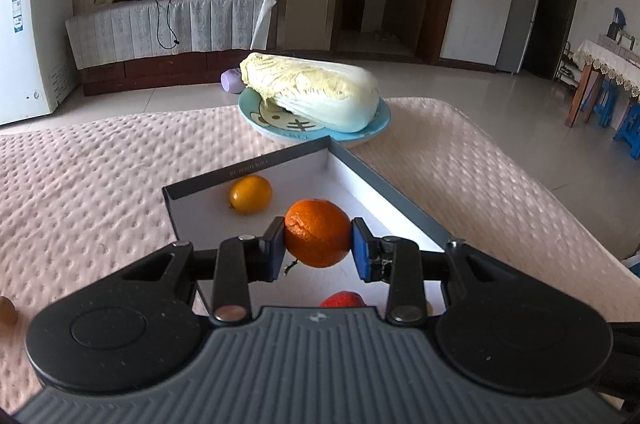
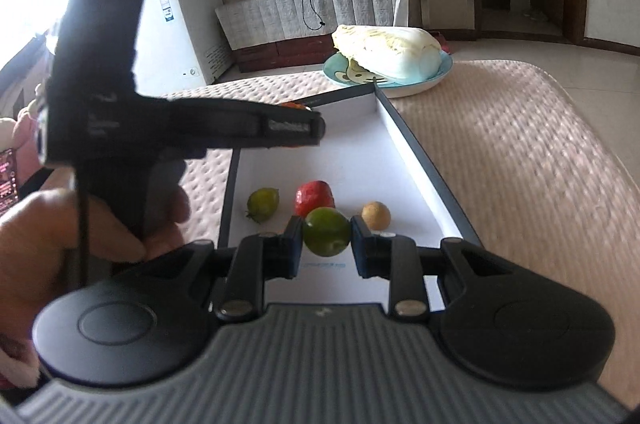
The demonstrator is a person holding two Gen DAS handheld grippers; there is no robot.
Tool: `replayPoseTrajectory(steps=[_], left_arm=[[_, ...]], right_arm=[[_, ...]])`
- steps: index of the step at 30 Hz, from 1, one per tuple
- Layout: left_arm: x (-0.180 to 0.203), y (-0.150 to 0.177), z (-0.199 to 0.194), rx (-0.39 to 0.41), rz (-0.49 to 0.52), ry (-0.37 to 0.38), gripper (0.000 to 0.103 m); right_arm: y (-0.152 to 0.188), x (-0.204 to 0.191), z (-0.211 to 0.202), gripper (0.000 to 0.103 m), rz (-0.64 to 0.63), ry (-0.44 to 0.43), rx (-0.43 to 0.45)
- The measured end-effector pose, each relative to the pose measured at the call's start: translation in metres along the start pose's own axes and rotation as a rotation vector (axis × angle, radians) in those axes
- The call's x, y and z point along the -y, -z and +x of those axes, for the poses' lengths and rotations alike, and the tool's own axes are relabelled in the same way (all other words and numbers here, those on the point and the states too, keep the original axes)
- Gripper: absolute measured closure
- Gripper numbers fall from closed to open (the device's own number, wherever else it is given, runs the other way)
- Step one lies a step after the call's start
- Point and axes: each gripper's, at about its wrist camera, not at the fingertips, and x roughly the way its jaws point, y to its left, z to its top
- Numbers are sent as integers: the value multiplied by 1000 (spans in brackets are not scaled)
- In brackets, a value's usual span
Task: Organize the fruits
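Observation:
My left gripper [image 1: 318, 246] is shut on an orange [image 1: 317, 233] and holds it above the white-floored box [image 1: 384, 183]. A yellow lemon [image 1: 250, 193] lies in the box's far left corner, and a red fruit [image 1: 342, 300] peeks out below the orange. My right gripper [image 2: 326, 240] is shut on a green lime [image 2: 326, 231] over the box's near end [image 2: 420, 159]. On the box floor lie a second green-yellow fruit [image 2: 263, 203], a red fruit [image 2: 314, 197] and a small brown fruit [image 2: 376, 215]. The left gripper's body [image 2: 240, 127] crosses the right wrist view, hiding most of the orange.
A napa cabbage [image 1: 316, 89] lies on a blue plate [image 1: 380, 127] just beyond the box. The box sits on a pink dimpled cloth [image 1: 100, 175]. A brown object [image 1: 7, 310] shows at the left edge. The table's right edge [image 1: 580, 224] drops to the floor.

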Motion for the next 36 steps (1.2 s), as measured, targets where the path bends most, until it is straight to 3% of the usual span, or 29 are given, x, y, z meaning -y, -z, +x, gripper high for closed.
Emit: replayPoseTrajectory(steps=[5, 6, 7, 9, 24, 36], left_arm=[[-1, 1, 3, 2, -3, 11, 62], [0, 2, 3, 3, 2, 8, 57], [1, 2, 2, 5, 11, 2, 43], [2, 3, -4, 29, 23, -6, 32], [-8, 18, -73, 86, 52, -21, 32], [-48, 66, -155, 71, 37, -15, 32]], right_arm=[[1, -1, 3, 75, -3, -3, -8], [0, -1, 4, 75, -3, -3, -9], [1, -1, 5, 75, -3, -2, -10], [1, -1, 6, 75, 1, 1, -13], [1, -4, 12, 74, 29, 17, -17], [-3, -8, 19, 75, 68, 45, 11]])
